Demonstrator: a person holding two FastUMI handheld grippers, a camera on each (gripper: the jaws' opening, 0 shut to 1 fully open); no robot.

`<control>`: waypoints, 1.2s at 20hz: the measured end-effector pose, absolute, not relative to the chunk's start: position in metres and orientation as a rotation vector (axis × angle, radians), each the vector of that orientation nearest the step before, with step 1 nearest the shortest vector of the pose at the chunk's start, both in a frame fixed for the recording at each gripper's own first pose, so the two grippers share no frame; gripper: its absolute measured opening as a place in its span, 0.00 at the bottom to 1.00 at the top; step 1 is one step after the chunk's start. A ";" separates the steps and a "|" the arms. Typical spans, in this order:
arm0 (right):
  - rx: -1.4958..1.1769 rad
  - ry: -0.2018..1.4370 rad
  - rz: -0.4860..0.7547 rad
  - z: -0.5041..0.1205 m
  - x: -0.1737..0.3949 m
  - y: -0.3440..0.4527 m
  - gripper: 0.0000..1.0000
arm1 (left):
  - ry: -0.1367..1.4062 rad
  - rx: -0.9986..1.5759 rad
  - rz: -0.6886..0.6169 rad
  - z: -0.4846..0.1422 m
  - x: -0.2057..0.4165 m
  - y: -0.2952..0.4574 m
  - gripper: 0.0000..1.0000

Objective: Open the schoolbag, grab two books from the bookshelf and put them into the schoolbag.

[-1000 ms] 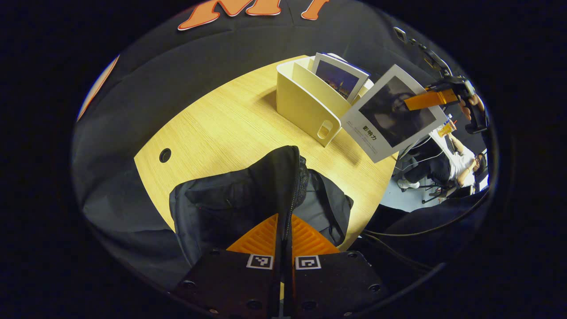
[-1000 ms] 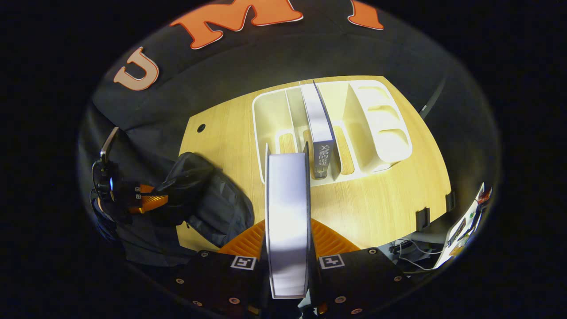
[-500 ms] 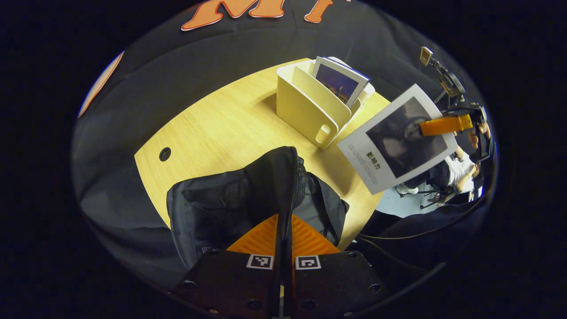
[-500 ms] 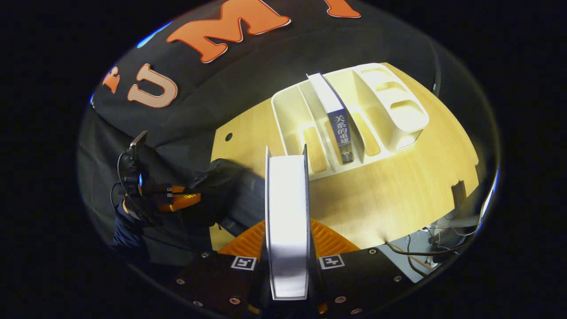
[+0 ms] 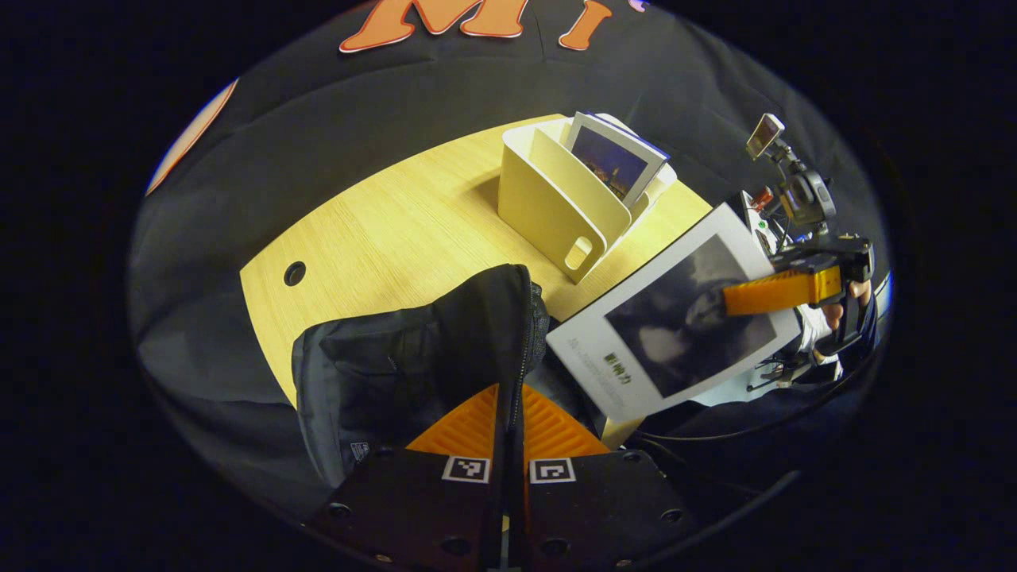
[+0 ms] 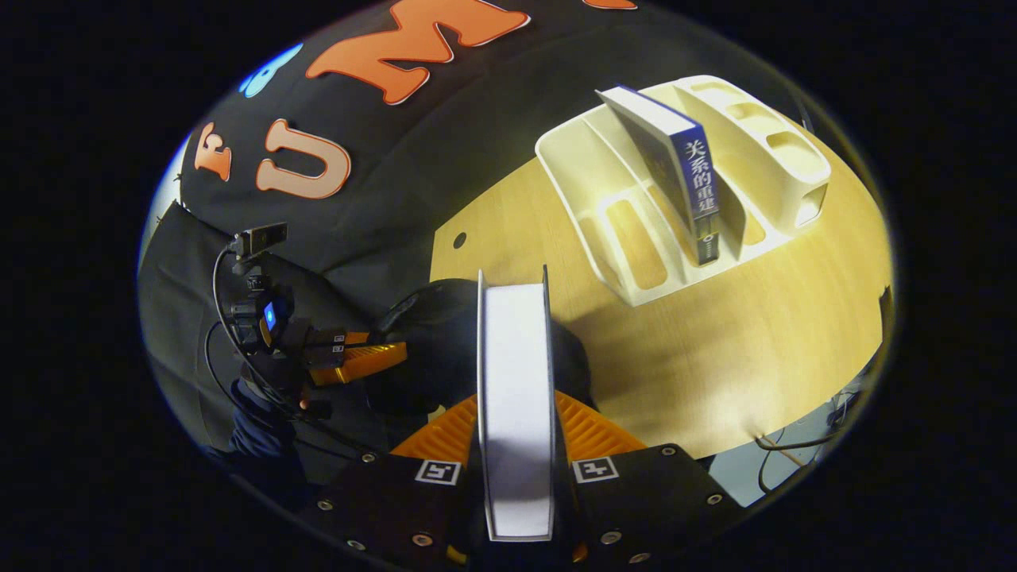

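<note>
One book [image 6: 516, 397] is clamped between the right gripper [image 6: 516, 413] fingers, near the schoolbag [image 5: 413, 357], whose flap the left gripper [image 5: 508, 413] pinches up. If that flap sags, the book could catch on the rim and slip to the tabletop [image 5: 397, 230].

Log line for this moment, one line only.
left hand-held gripper: shut on schoolbag flap | right hand-held gripper: shut on book | second book: in bookshelf
</note>
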State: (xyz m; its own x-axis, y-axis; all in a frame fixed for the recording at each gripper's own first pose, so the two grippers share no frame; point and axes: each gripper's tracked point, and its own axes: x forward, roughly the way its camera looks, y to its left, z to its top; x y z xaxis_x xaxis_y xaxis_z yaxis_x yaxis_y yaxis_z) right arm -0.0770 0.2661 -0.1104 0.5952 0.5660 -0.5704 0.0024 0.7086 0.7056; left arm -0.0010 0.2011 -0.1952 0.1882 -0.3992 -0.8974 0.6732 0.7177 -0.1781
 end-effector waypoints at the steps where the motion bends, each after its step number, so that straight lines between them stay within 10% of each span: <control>1: 0.744 0.878 0.376 -0.111 -0.074 0.274 0.36 | 1.150 0.268 -0.764 -0.195 0.000 0.200 0.04; 24: 1.044 0.737 0.406 -0.152 -0.005 0.354 0.36 | 1.069 0.100 -0.736 -0.180 0.002 0.184 0.04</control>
State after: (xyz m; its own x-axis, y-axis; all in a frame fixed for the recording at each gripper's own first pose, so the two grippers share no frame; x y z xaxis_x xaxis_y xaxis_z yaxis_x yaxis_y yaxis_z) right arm -0.0053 0.3541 -0.1518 0.6958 0.6255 -0.3530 0.0354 0.4610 0.8867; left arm 0.0021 0.1839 -0.1797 0.2698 -0.4989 -0.8236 0.5912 0.7609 -0.2673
